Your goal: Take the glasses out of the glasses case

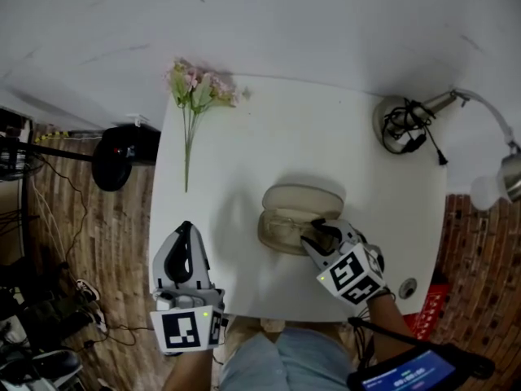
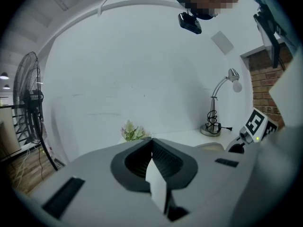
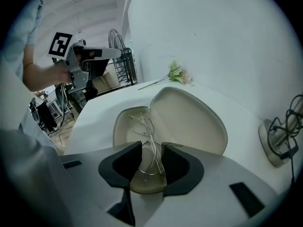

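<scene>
Glasses [image 3: 144, 141]: a thin wire-framed pair, lying in the tray of the open glasses case [image 3: 189, 119], with part of the frame running between the jaws of your right hand-held gripper [image 3: 151, 150].

Risks, judged from here:
- The wire is very slim. If your pads close off-centre it could slide out or twist, and a hard squeeze could bend it.
- A pad landing on a lens rather than on the frame would smear it or press it against the tray.
- The case looks light and nothing pins it down. It may lift or skid along with the glasses if a temple catches on the rim.

Right hand-held gripper: jaws partly apart, one on each side of the frame. The pads do not look to be pressing yet. It points steeply down into the tray, at the case's near end.

Left hand-held gripper [image 2: 151, 143]: jaws together, nothing between them. It sits at the near left of the table [image 1: 309, 137], well apart from the case.

Further out: a flower sprig [image 1: 195, 88] at the far left edge and a desk lamp [image 1: 407, 120] at the far right corner.
</scene>
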{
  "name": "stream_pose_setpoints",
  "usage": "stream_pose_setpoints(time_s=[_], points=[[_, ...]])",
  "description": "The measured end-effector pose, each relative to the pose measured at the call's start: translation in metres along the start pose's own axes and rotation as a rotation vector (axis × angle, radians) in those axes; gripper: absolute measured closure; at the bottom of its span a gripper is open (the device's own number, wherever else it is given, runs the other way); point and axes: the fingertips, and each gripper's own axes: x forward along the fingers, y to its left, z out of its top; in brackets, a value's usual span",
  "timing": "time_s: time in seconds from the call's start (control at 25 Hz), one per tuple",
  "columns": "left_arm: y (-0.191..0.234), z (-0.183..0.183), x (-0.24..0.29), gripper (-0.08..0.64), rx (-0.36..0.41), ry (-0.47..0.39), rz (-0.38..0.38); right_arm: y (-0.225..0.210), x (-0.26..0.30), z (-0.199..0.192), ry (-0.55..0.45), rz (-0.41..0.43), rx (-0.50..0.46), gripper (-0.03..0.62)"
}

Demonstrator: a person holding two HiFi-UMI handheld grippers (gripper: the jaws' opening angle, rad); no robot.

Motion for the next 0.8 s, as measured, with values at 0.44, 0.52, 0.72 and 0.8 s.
stream_pose_setpoints(time_s=[0.44, 0.52, 0.72, 0.8], points=[[0.001, 0.003, -0.004, 0.554, 0.003, 0.0, 0.009, 0.006, 0.006, -0.006, 0.065, 0.032, 0.002, 0.503], [0.003, 0.002, -0.006, 0.554, 0.003, 0.011, 0.011, 0.006, 0.006, -0.005, 0.063, 0.034, -0.011, 0.525], [0.005, 0.007, -0.009, 0.554, 0.007, -0.015, 0.014, 0.009, 0.007, -0.005, 0.073, 0.047, -0.025, 0.548], [0.005, 0.006, -0.011, 0.554, 0.001, -0.008, 0.009, 0.01, 0.007, -0.005, 0.074, 0.048, -0.031, 0.551]])
